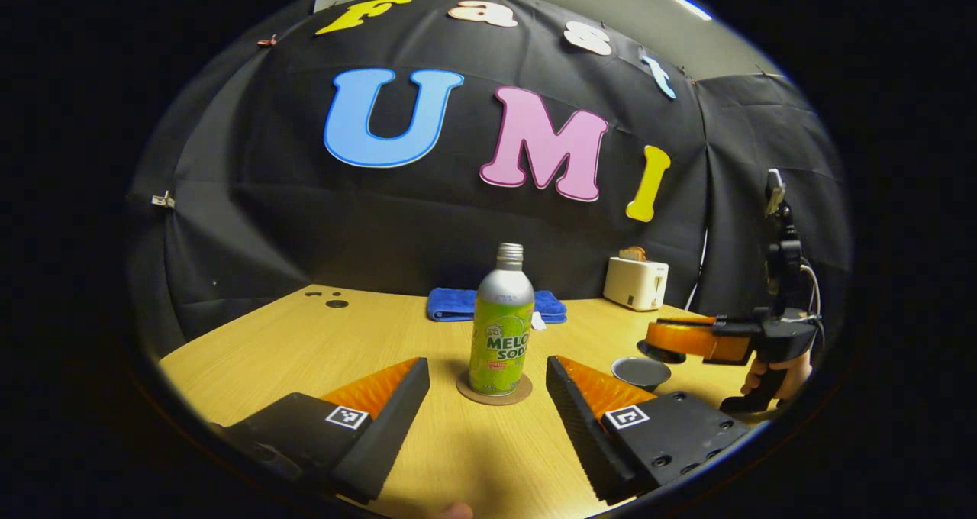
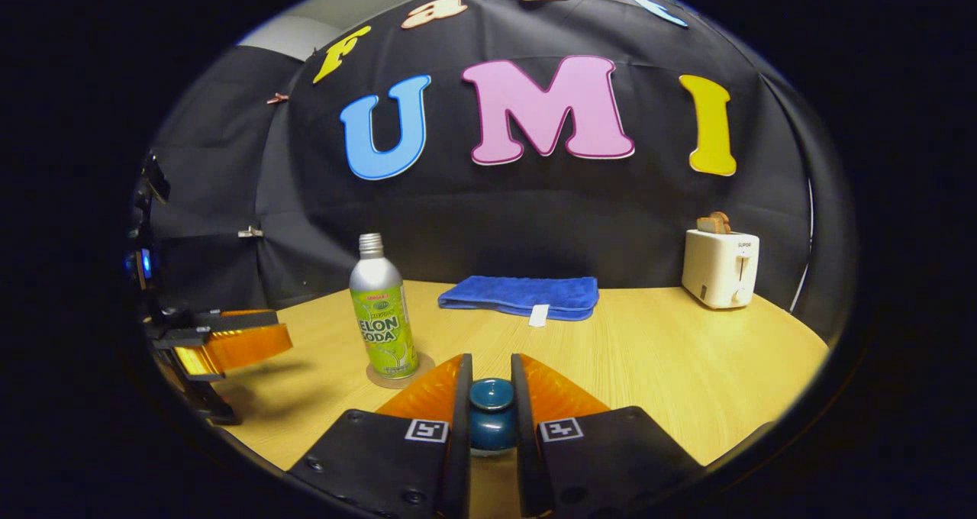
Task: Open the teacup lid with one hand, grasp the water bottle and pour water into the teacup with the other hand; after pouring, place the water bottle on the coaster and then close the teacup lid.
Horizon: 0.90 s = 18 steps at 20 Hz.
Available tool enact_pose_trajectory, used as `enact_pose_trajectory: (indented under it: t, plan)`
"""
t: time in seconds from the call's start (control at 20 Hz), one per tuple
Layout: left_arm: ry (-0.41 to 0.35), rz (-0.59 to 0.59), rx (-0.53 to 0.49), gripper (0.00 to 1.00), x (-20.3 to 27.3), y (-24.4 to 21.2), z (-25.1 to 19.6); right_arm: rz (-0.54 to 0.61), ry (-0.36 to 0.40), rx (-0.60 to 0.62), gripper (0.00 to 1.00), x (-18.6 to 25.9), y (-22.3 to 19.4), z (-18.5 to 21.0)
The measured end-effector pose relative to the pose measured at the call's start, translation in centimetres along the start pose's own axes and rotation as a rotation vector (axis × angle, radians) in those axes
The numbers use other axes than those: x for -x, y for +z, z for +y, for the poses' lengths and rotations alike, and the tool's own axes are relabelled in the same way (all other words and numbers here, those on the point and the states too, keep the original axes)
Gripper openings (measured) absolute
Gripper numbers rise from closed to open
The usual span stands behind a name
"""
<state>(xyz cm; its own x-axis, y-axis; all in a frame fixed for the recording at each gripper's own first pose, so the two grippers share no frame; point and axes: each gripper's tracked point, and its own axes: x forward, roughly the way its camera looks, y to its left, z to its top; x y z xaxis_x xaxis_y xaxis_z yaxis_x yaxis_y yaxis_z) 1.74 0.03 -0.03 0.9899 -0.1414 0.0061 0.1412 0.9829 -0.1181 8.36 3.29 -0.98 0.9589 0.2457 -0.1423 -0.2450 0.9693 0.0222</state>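
Note:
The green-and-silver water bottle stands upright and capless on a round coaster. My left gripper is open, with its fingers just short of the bottle on either side and touching nothing. It also appears at the left of the right gripper view, as the left gripper. The right gripper is shut on the blue knob of the teacup lid. In the left gripper view the right gripper holds the dark lid just above and behind the uncovered teacup.
A folded blue towel lies at the back of the wooden table. A white toaster with bread stands at the back right. A hand holds the right gripper's handle.

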Motion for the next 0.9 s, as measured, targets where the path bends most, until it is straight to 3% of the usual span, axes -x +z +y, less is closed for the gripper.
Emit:
enact_pose_trajectory:
  t: [0.35,0.65,0.7,0.75,0.8,0.9]
  plan:
    - [-0.022,-0.004,0.013,0.95,0.7,0.0,-0.2,0.107,-0.009,0.019,0.29,-1.0,-3.3,0.5]
    - [-0.002,0.014,0.043,0.95,1.0,-1.6,-0.4,0.085,-0.038,0.03,0.37,-0.6,-2.8,0.0]
    - [0.001,0.017,0.045,0.95,1.0,-2.0,-0.7,0.06,-0.05,0.02,0.49,-0.3,-2.4,-0.4]
    - [0.008,0.022,0.033,0.95,1.2,-2.1,-0.9,0.036,-0.058,0.009,0.53,0.0,-2.0,-0.5]
    - [0.017,0.004,0.007,0.95,1.5,-2.3,-1.1,0.013,-0.066,0.0,0.68,0.5,-1.7,-0.7]
    - [0.03,-0.003,-0.053,0.95,1.5,-2.1,-1.9,-0.031,-0.081,-0.001,0.82,1.5,-1.0,-1.1]
